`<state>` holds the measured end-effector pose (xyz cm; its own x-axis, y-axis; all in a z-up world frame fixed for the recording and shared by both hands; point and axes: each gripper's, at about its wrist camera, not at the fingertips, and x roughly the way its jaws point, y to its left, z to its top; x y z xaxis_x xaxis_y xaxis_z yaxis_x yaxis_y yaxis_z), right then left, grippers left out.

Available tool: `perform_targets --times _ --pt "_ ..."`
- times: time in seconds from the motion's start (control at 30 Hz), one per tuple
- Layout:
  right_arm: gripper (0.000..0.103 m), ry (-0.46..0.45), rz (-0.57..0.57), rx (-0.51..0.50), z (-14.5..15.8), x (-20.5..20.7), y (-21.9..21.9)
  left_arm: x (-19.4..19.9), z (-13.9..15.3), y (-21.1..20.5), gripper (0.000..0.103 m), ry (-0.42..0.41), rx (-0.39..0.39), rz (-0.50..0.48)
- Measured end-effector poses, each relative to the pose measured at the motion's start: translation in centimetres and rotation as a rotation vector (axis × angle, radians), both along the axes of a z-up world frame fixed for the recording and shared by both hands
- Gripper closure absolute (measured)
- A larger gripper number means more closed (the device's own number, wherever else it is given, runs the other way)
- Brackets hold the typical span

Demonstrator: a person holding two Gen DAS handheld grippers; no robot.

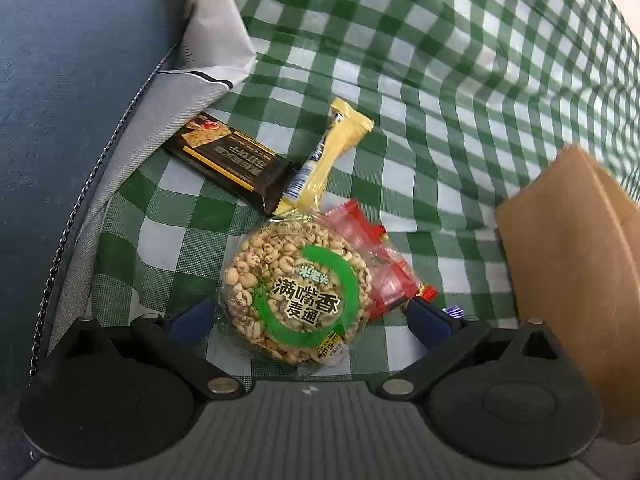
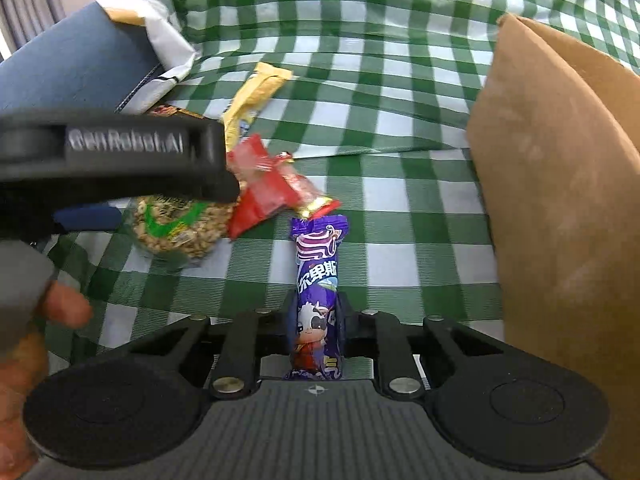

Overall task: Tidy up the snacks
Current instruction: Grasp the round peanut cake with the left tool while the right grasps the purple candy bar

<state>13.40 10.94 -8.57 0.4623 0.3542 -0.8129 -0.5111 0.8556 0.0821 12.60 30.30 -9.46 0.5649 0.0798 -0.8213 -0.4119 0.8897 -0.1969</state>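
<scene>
My right claw [image 2: 316, 316] is clamped on a purple candy bar [image 2: 318, 280] lying on the checked desk [image 2: 400, 208]. My left claw [image 1: 312, 312] stands wide apart around a round puffed-grain cake [image 1: 294, 292] (not gripping). Red [image 1: 376, 256], yellow [image 1: 324, 164] and black [image 1: 232, 160] snacks lie loose; the brown paper bag [image 2: 560, 200] waits beside. Sorting looks barely begun.

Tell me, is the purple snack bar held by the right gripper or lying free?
Held. The right gripper is shut on the purple snack bar; both fingers press its sides.
</scene>
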Motion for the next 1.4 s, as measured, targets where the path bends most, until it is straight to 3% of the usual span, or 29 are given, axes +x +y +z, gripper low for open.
perform_targets --times 0.07,0.13,0.23,0.53,0.73,0.97,1.07,1.4 --pt "0.083 0.0 -0.005 -0.004 0.0 0.2 -0.4 0.0 -0.2 -0.3 0.002 0.005 0.026 -0.005" --pt "0.083 -0.015 -0.001 -0.019 0.0 0.2 -0.7 -0.1 -0.2 -0.4 0.014 0.001 0.037 0.004" --pt "0.084 -0.031 0.016 -0.049 0.1 -0.1 -1.2 -0.7 0.2 0.0 0.02 -0.018 0.022 0.016" --pt "0.084 -0.028 0.119 -0.077 1.0 -3.3 -3.8 -4.3 2.6 -1.2 0.02 -0.045 -0.033 0.008" --pt "0.084 -0.083 0.219 -0.107 1.7 -8.1 -5.2 -7.0 3.1 -3.5 0.02 0.002 -0.04 -0.025" --pt "0.084 -0.075 0.282 -0.102 1.6 -10.9 -8.0 -9.2 1.5 -4.7 0.02 0.117 -0.189 -0.013" --pt "0.083 -0.026 0.281 -0.093 1.4 -10.7 -8.8 -9.1 1.1 -5.2 0.019 0.156 -0.166 -0.022" --pt "0.077 0.002 0.293 -0.051 0.6 -10.8 -9.6 -8.6 0.5 -5.7 0.017 0.203 -0.139 -0.047"
